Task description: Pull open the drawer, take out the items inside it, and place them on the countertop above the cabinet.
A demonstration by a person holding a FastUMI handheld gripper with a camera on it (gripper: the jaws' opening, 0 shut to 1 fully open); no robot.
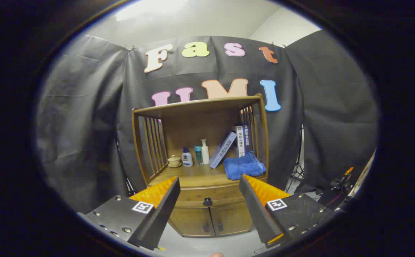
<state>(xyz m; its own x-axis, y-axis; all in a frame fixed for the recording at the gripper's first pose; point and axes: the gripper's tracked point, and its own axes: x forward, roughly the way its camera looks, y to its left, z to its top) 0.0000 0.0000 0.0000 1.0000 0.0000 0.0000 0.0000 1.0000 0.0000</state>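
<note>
A wooden cabinet (200,210) stands ahead against the booth wall. Its drawer (193,197) is pushed in, with a small dark knob (207,202) at the middle of its front. The countertop (196,175) above the drawer lies under a wooden shelf roof. My gripper (209,185) is open, with nothing between its fingers. It hangs some way in front of the cabinet, and the knob shows in the gap between the fingertips, a little below them. What lies inside the drawer is hidden.
On the countertop stand a small lidded cup (174,161), three bottles (196,155), leaning books (233,144) and a folded blue towel (244,165). Two lower doors (211,221) sit under the drawer. A tripod (297,171) and gear (339,184) stand to the right.
</note>
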